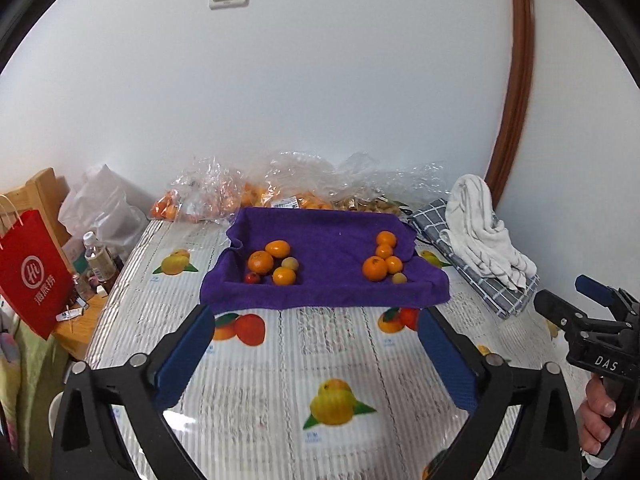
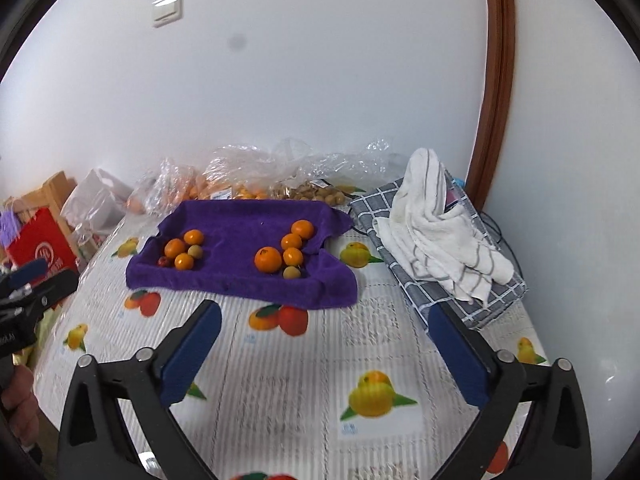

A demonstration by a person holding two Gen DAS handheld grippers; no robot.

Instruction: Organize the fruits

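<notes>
The left wrist camera looks forward between its own blue-padded fingers (image 1: 188,356), low over the fruit-print tablecloth (image 1: 280,364), facing the purple towel (image 1: 324,292) at 12 o'clock and the white wall behind it. The right wrist camera faces the same way from a spot further right, with the purple towel (image 2: 240,280) at about 11 o'clock. Both views share towel, tablecloth and wall, and each catches the other gripper at its frame edge: the right gripper (image 1: 576,300) at 3 o'clock, the left gripper (image 2: 48,280) at 9 o'clock.

A white towel (image 2: 440,236) lies on a checked cloth (image 2: 496,300); red bag (image 1: 32,272) at left.
</notes>
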